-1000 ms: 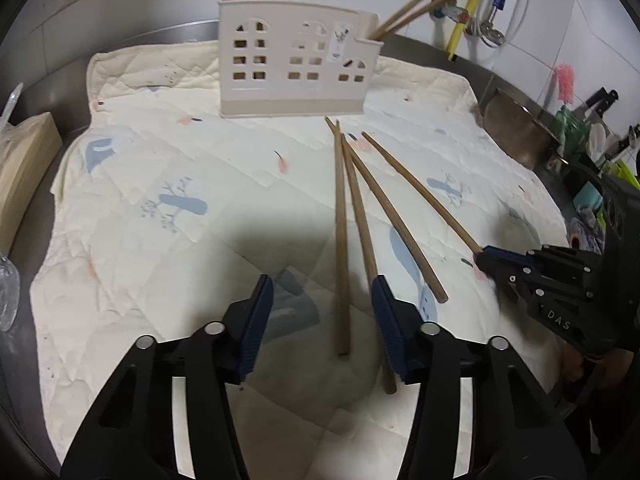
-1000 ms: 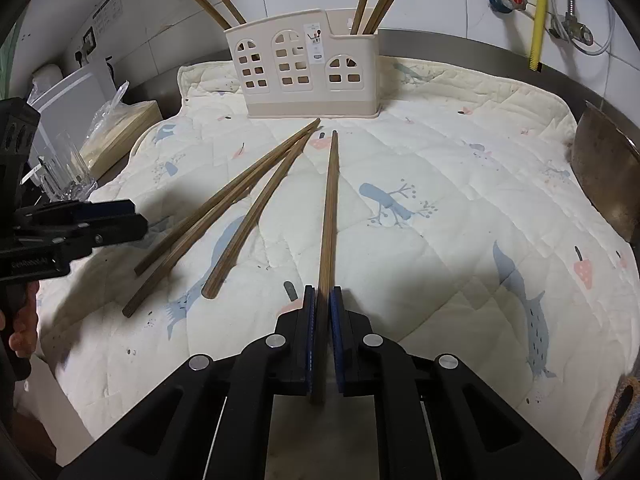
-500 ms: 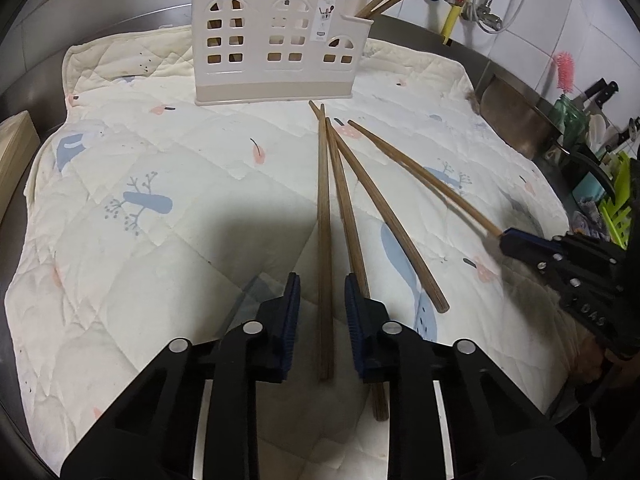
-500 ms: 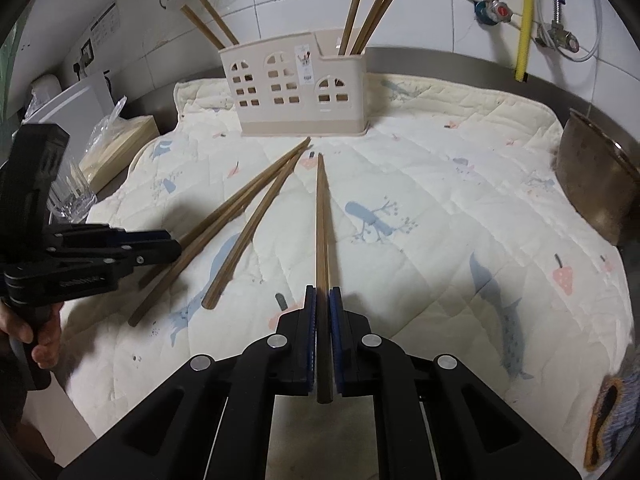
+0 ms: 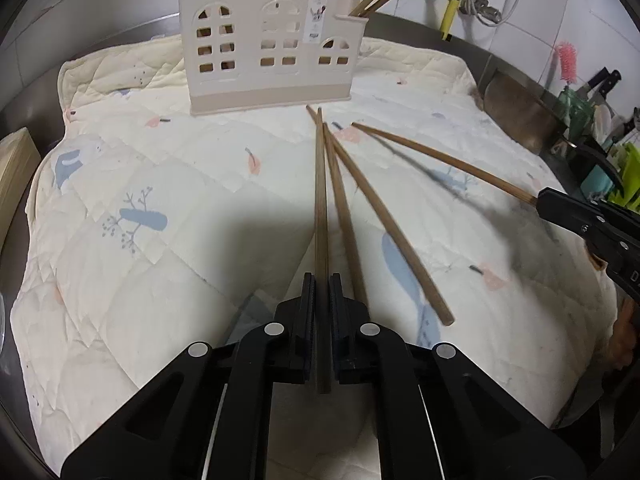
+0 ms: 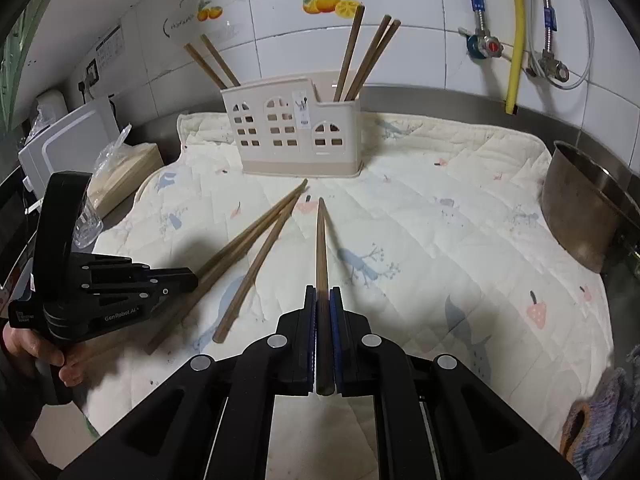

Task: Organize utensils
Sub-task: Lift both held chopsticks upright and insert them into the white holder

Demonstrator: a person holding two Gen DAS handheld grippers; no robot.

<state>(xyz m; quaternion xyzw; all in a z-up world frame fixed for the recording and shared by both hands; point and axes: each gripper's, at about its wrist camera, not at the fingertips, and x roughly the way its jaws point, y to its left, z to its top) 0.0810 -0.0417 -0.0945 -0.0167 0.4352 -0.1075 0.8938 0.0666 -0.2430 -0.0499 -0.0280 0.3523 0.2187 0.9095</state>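
A cream utensil holder (image 5: 268, 48) with window cut-outs stands at the back of a quilted mat (image 5: 160, 184); several chopsticks stand in it. My left gripper (image 5: 321, 284) is shut on a wooden chopstick (image 5: 321, 200) that points at the holder. Two more chopsticks (image 5: 376, 216) lie just right of it on the mat. My right gripper (image 6: 323, 296) is shut on another chopstick (image 6: 321, 240), lifted above the mat and pointing at the holder (image 6: 296, 128). The right gripper also shows in the left wrist view (image 5: 548, 202), and the left gripper in the right wrist view (image 6: 188, 280).
A metal pot (image 6: 584, 204) stands at the mat's right edge. A wooden board (image 6: 124, 172), a plastic bag and a white appliance (image 6: 68, 140) are at the left. Pipes and a yellow hose (image 6: 516, 32) run along the tiled back wall.
My left gripper moved in over the leftmost chopstick and closed on it. My right gripper has lifted its chopstick and drawn back a little.
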